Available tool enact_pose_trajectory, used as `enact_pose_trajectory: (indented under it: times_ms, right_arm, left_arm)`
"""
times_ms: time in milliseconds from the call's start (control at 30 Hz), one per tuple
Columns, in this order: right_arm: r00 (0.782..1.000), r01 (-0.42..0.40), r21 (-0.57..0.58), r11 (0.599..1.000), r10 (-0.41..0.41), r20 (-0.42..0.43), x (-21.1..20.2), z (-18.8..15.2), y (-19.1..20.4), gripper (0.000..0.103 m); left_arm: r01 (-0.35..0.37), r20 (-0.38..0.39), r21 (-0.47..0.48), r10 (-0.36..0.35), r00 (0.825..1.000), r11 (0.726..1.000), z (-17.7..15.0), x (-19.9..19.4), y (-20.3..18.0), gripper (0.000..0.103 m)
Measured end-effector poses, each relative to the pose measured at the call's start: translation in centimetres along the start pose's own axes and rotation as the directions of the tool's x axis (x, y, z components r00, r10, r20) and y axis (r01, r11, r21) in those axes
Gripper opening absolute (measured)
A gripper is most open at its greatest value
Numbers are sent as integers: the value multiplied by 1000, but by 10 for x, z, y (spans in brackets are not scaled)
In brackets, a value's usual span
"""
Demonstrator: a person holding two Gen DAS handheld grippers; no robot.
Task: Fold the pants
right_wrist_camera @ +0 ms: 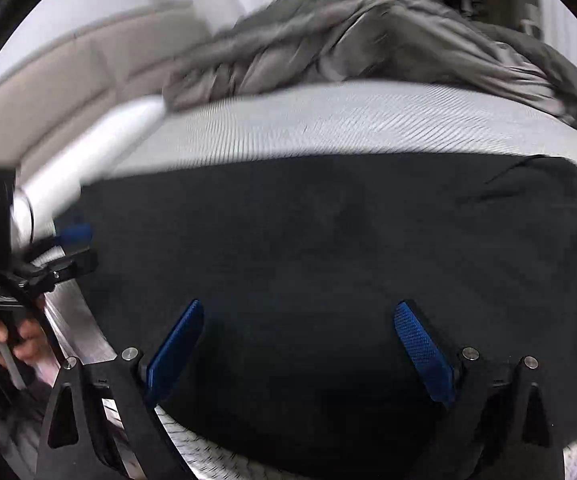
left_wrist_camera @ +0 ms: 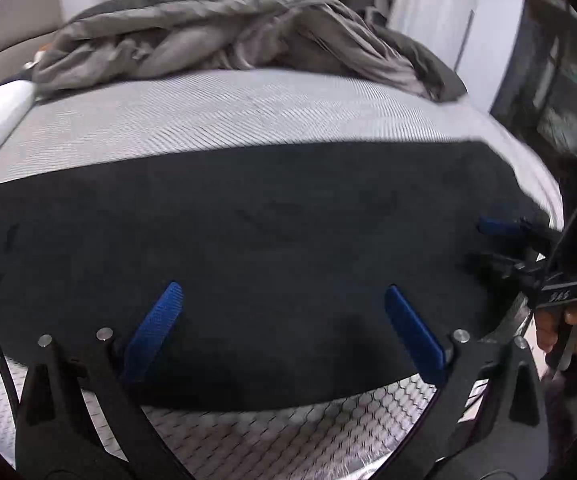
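Black pants (left_wrist_camera: 268, 232) lie spread flat across the grey patterned mattress (left_wrist_camera: 208, 112). My left gripper (left_wrist_camera: 282, 294) hovers over their near part, its blue pads wide apart and nothing between them. At the right edge of that view my right gripper (left_wrist_camera: 492, 242) is open over the pants' right end. In the right wrist view the pants (right_wrist_camera: 328, 240) fill the middle. My right gripper (right_wrist_camera: 299, 307) stands open above them and holds nothing. My left gripper (right_wrist_camera: 78, 246) shows at the far left, open at the pants' left end.
A crumpled grey blanket (left_wrist_camera: 228, 32) is heaped at the back of the bed. A white roll (right_wrist_camera: 88, 152) lies along the left side beside a beige headboard (right_wrist_camera: 68, 76). A dark shelf (left_wrist_camera: 560, 80) stands to the right. A hand (right_wrist_camera: 8, 336) grips the left tool.
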State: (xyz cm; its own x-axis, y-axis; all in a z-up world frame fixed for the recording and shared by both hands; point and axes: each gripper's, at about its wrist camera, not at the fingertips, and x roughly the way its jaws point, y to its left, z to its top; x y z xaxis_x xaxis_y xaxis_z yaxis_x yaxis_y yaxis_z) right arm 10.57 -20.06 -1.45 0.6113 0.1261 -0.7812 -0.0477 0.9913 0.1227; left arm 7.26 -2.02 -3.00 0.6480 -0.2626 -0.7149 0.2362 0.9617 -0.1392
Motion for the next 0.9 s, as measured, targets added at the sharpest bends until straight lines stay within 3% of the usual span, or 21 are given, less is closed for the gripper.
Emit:
enact_pose_trajectory:
  times_ms: [67,133,167,200,267,333,367,467,600,667,733,833,900]
  right_arm:
    - [999,29,-73,997,-31,-22,2,-10,1,97]
    - [997,80,-109,991,-81,-10,-9,-18,-14,97]
    - [988,153,-98,983,-154,-5,-17,-22,-33,97]
    - [977,213,-85,973,-214,-5,-21,-25,-46,97]
    - [929,369,-36,929,-369,0,-38,-37,-91,97]
    - [940,340,42,939,-340,-7,-50,-45,-120,97]
    - [930,367,70,928,-367,-8,-55,-47,-128,97]
    - [924,380,84,921,-382,3,-57,-37,-114,97]
    - [980,195,42,980,-197,37,-39,0,-67,97]
    - [994,112,14,994,-112,-5,-10,15,-40,97]
    - [995,80,-62,995,-84,-58,14,20,-15,97]
    - [984,174,-168,970,-179,-14,5,10,-5,97]
    - [955,296,-125,947,-297,16,-10,3,-38,97]
  left_arm:
    - [-17,-60,50,20,998,999,-10,14,-5,101]
    - [-35,-56,84,40,998,996,-20,18,-4,102]
    - [-37,-44,92,41,998,995,-22,18,-1,102]
    - [-37,-40,94,41,998,995,-28,16,3,102]
    - [-37,-37,94,41,998,995,-34,11,14,102]
    - [-57,-34,79,60,998,995,-39,6,24,102]
    - [-63,-37,73,66,997,995,-35,9,27,102]
    - [-84,-48,38,86,995,996,-28,3,30,101]
    - [-18,-21,21,19,1000,1000,4,12,16,101]
    - [25,-56,42,-23,998,999,11,26,-2,101]
    - [36,-110,100,-25,994,994,8,41,-18,101]
    - [14,-113,158,4,994,987,0,43,-15,101]
    - [-3,-110,129,18,994,992,-5,33,4,101]
